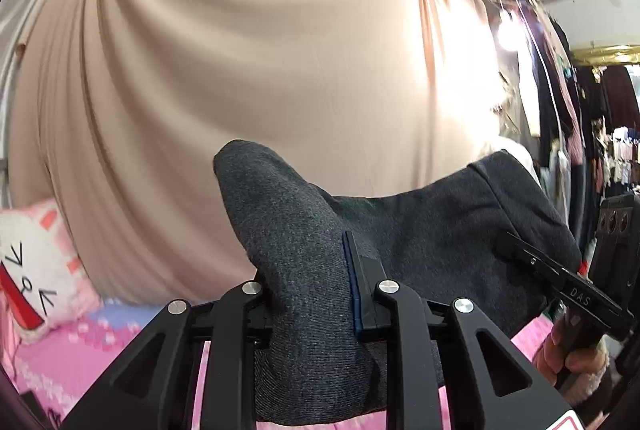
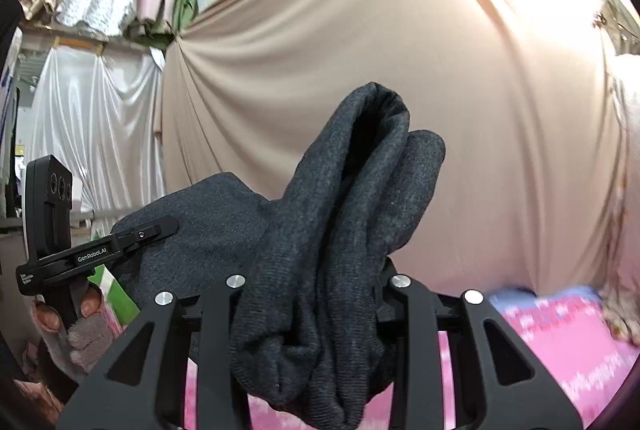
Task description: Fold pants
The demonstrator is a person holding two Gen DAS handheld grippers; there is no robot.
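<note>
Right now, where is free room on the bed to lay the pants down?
Bare pink bedcover shows right of the right gripper, below the beige curtain. Another patch lies between the cat pillow and the left gripper. The middle is hidden by the grey pants.

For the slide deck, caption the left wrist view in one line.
Left gripper and right gripper each clamp dark grey pants, held before a beige drape above pink bedding.
</note>
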